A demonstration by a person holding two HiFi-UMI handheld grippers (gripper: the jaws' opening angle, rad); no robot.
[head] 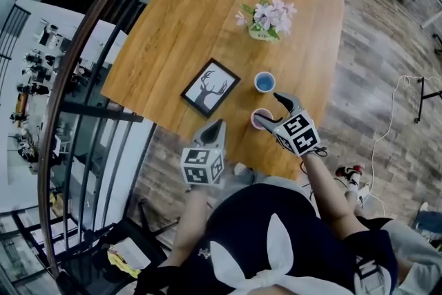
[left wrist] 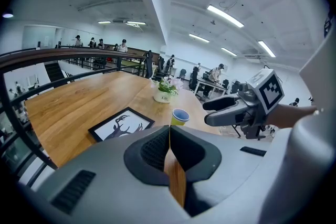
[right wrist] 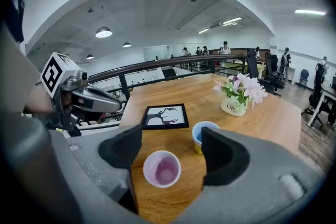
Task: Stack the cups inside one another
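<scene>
Okay, right claw [right wrist: 172, 136] first: my jaws are spread wide and the pink cup [right wrist: 162, 169] stands upright between them, mouth up, with wood showing on either side, so neither pad touches it. Just past my right jaw tip sits the blue cup [right wrist: 202, 134], yellow outside and blue inside, partly tucked behind that jaw. It stands apart from the pink one.

Writing now: ahead and to the right of this claw, the white pot [right wrist: 233, 106] reads "Life" in dark letters, with pink flowers [right wrist: 242, 86] above it. Ahead and to the left lies the picture frame [right wrist: 166, 116], flat on the wood, a black deer-head silhouette on white and no words that I can read. My marker cube [head: 298, 132] carries only black-and-white squares.

Over to my left claw [left wrist: 169, 131]: its jaws are pressed together with nothing in them, and it hangs off the near side of the table [head: 207, 10], with the frame ahead on the left and the blue cup straight ahead.

Edges: the pink cup is close to the table's near edge, right under my right claw. A dark curved railing [head: 90, 38] runs beyond the table's left edge, well away from both claws. Past the frame and pot, bare wood stretches far ahead.
</scene>
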